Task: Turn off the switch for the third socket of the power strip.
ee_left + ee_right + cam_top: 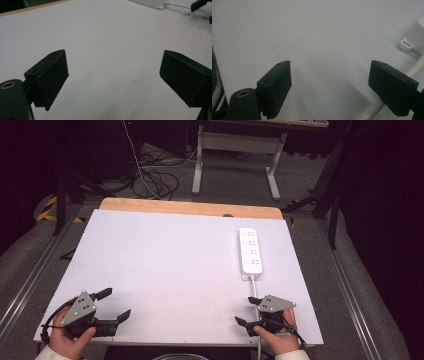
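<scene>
While both claws gape wide, empty, keep your right claw (248, 313) straddling the white cord (255, 285) below the white plastic power strip (250, 250); left claw (114, 303) idles far left of it.

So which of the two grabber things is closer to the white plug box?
The right gripper, at the table's near right. The white power strip lies just beyond it, its white cable running past it; the left gripper sits far across the table.

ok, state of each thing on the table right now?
left claw: open, holding nothing, near the table's front left
right claw: open, holding nothing, its far jaw over the cord
power strip: lying flat, sockets up, nothing plugged in
cord: loose on the table, running toward the front edge
</scene>
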